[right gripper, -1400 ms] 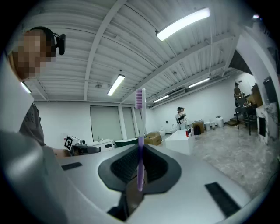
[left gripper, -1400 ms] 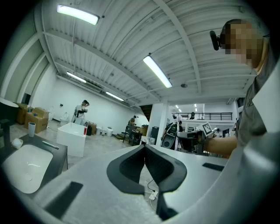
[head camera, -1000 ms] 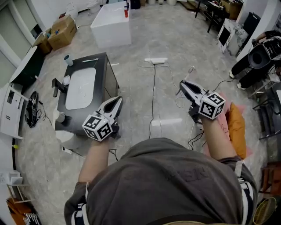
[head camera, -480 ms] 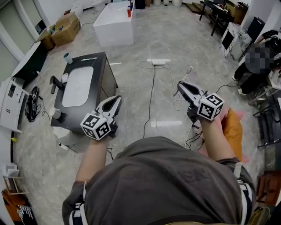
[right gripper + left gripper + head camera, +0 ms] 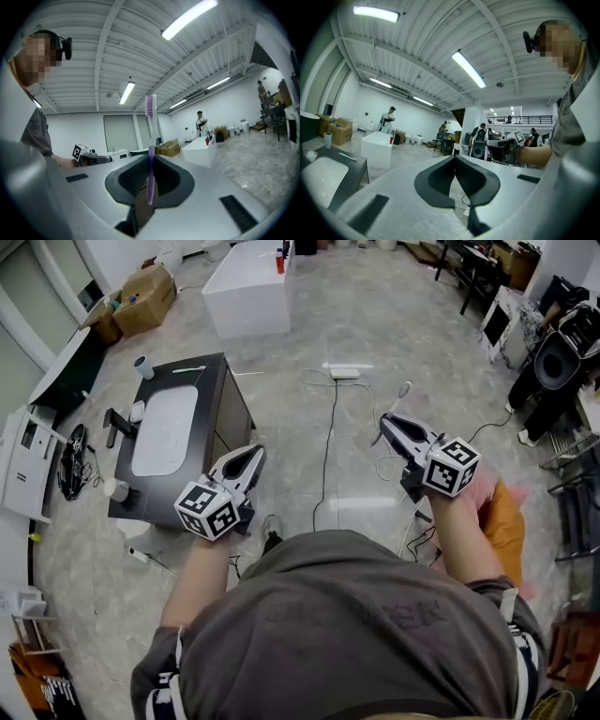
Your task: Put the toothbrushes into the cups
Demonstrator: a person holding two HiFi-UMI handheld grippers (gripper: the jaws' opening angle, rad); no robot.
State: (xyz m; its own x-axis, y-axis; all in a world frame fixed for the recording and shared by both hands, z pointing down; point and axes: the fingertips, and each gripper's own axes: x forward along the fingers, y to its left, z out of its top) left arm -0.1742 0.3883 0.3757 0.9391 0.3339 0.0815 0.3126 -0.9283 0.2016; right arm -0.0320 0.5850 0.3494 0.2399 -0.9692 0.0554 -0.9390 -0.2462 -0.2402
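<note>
My right gripper [image 5: 151,161] is shut on a purple-handled toothbrush [image 5: 150,140] that stands upright between its pads, bristles at the top. In the head view that toothbrush [image 5: 402,397] sticks out past the right gripper [image 5: 388,424]. My left gripper [image 5: 249,461] is shut with nothing in it, and its pads meet at the tip [image 5: 455,159]. It hangs beside the near right corner of a black vanity [image 5: 225,399] with a white basin [image 5: 169,418]. On the vanity stand a cup [image 5: 143,367] at the far corner and another cup [image 5: 116,489] at the near left. A second toothbrush [image 5: 190,369] lies along its far edge.
A white box [image 5: 246,287] stands beyond the vanity, with cardboard boxes [image 5: 141,298] to its left. A power strip [image 5: 344,372] and its cable [image 5: 328,446] lie on the floor between my grippers. Orange and pink cloth [image 5: 502,521] lies at the right.
The person has stepped forward with both grippers held level; a shoe now shows below the left gripper. The right gripper still holds the toothbrush, and the left is still shut.
</note>
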